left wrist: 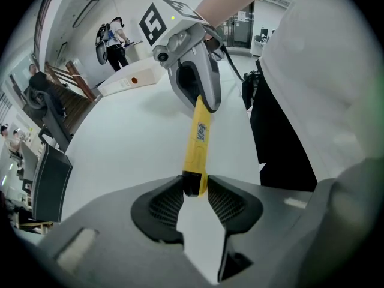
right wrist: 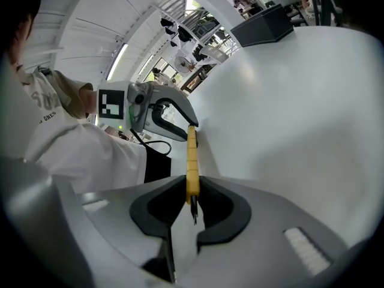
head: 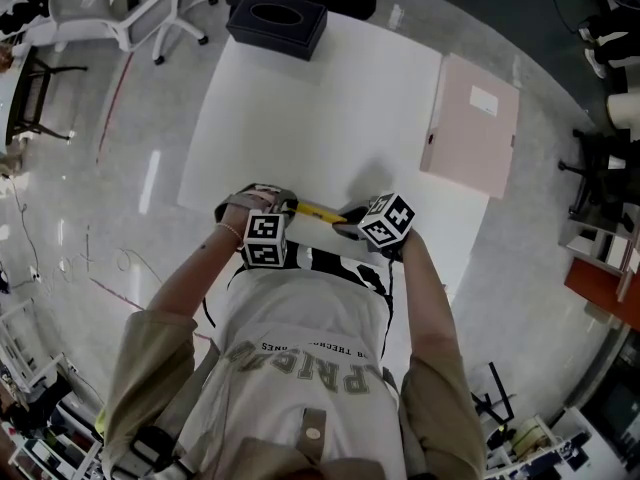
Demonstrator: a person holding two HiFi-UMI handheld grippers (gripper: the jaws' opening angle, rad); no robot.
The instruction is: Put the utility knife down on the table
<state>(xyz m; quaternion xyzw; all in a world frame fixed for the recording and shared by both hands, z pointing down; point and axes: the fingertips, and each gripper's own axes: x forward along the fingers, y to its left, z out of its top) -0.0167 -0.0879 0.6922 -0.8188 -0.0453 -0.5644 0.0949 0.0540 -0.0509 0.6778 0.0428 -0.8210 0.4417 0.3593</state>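
Observation:
A yellow utility knife (head: 318,210) hangs level over the white table (head: 300,98), close to its near edge, spanning both grippers. My left gripper (head: 283,208) is shut on the black butt end of the knife (left wrist: 198,140), both pads (left wrist: 170,201) touching its sides. My right gripper (head: 347,225) is shut on the other end of the knife (right wrist: 191,161), with a thin dark blade tip poking back between its jaws. In the left gripper view the right gripper (left wrist: 201,98) faces me along the knife. In the right gripper view the left gripper (right wrist: 191,125) shows at the far end.
A black tissue box (head: 277,23) stands at the table's far edge. A pale pink folder (head: 472,123) lies at the right side. An office chair (head: 120,8) stands on the floor at the far left. My torso is right against the near table edge.

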